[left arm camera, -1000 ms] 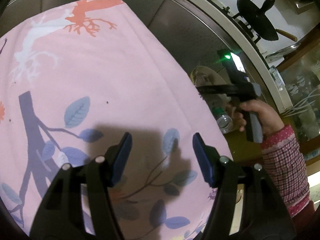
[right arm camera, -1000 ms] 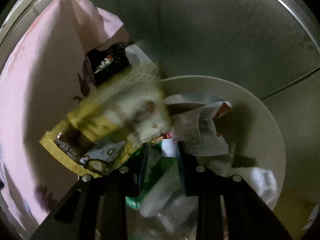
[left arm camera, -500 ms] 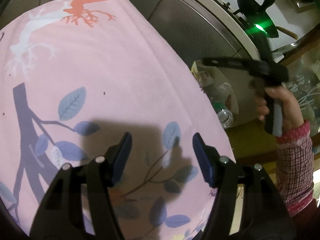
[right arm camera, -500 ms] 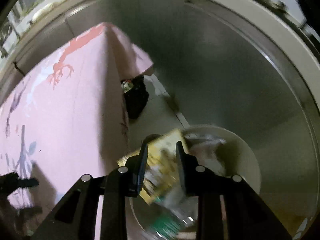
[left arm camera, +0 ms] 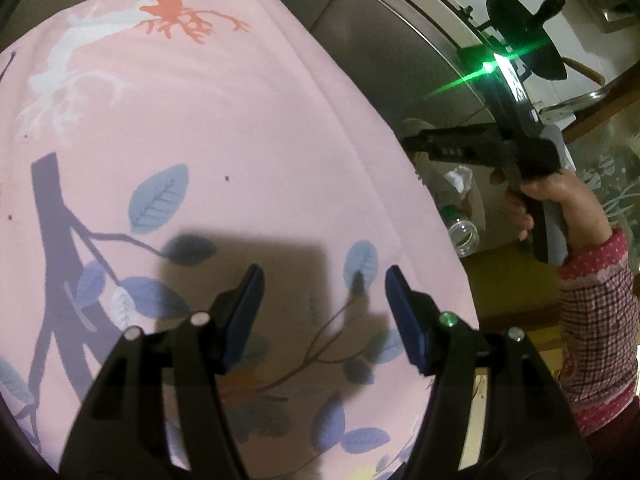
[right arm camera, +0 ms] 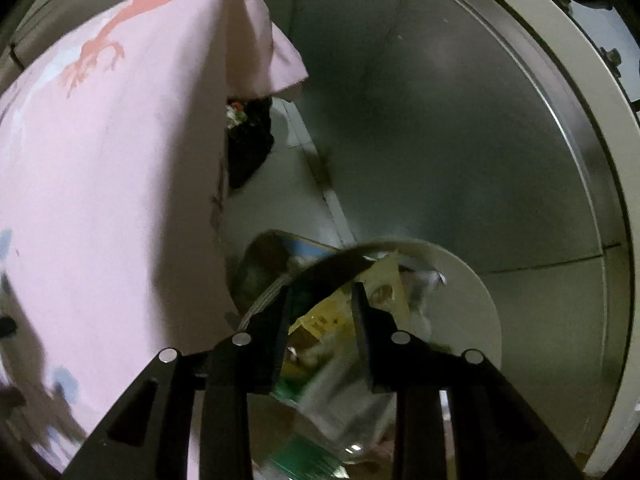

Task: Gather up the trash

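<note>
My left gripper (left arm camera: pixel 322 300) is open and empty, hovering over the pink patterned tablecloth (left arm camera: pixel 208 152). My right gripper (right arm camera: pixel 320 308) hangs above the white trash bin (right arm camera: pixel 472 304) beside the table, its jaws a little apart with nothing between them. A yellow snack wrapper (right arm camera: pixel 360 308) lies in the bin on other packaging, below my fingertips. In the left wrist view the right gripper (left arm camera: pixel 416 146) is held by a hand in a checked sleeve, past the table's right edge, above the bin with a plastic bottle (left arm camera: pixel 460 228) in it.
A metal cabinet front (right arm camera: pixel 460 140) and white counter edge (right arm camera: pixel 592 120) stand behind the bin. A black bag (right arm camera: pixel 248 148) lies on the floor under the table corner. A black pan (left arm camera: pixel 524 28) sits on the counter.
The right gripper let go of the yellow wrapper, which dropped into the bin, and rose away from the bin. The left gripper has stayed over the cloth.
</note>
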A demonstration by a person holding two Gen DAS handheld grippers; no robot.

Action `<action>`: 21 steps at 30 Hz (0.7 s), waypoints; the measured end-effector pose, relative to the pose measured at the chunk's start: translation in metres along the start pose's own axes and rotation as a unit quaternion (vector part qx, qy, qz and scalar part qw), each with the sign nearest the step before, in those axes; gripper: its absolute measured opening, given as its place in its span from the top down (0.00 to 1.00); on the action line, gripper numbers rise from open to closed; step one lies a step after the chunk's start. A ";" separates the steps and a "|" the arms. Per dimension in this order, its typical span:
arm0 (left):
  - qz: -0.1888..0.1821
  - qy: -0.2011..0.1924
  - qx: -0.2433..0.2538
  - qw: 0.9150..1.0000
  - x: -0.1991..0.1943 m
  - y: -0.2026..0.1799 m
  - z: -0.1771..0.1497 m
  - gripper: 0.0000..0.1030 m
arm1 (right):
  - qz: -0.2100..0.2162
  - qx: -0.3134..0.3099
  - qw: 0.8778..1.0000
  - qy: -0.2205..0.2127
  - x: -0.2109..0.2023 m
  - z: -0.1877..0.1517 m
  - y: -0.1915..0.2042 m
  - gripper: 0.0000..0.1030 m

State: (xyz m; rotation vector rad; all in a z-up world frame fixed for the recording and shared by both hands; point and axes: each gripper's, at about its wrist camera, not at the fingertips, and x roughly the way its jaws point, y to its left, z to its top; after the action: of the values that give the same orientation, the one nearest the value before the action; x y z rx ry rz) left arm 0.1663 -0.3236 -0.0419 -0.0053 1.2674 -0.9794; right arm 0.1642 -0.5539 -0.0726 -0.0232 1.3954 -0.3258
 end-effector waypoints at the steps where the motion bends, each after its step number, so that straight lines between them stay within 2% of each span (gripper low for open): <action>1: 0.000 0.001 0.001 1.000 0.001 -0.001 0.000 0.41 | -0.003 -0.001 1.000 0.004 0.002 -0.004 -0.003 0.74; 6: 0.002 0.004 0.009 1.000 0.003 -0.011 -0.001 0.41 | -0.001 0.033 0.999 0.017 0.021 -0.019 -0.025 0.74; 9: 0.003 0.001 0.019 1.000 -0.001 -0.020 -0.003 0.41 | 0.043 0.066 0.997 0.013 0.029 -0.027 -0.037 0.74; 11: 0.004 -0.005 0.027 1.000 -0.005 -0.027 -0.003 0.41 | 0.077 0.091 0.993 -0.011 0.020 -0.034 -0.046 0.74; 12: 0.006 -0.009 0.032 0.999 -0.008 -0.031 -0.002 0.41 | 0.106 0.112 0.987 -0.033 0.010 -0.041 -0.055 0.74; 15: 0.009 -0.020 0.046 0.999 -0.014 -0.043 -0.003 0.41 | 0.147 0.153 0.974 -0.076 -0.011 -0.057 -0.075 0.74; 21: 0.018 -0.037 0.084 0.996 -0.023 -0.067 -0.015 0.41 | 0.199 0.220 0.944 -0.144 -0.051 -0.113 -0.101 0.74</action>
State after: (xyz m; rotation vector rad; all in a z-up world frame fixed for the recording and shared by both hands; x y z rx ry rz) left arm 0.1140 -0.3430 0.0049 0.1106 1.1119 -1.0434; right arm 0.0267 -0.6180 -0.0236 0.5544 0.9827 -0.2757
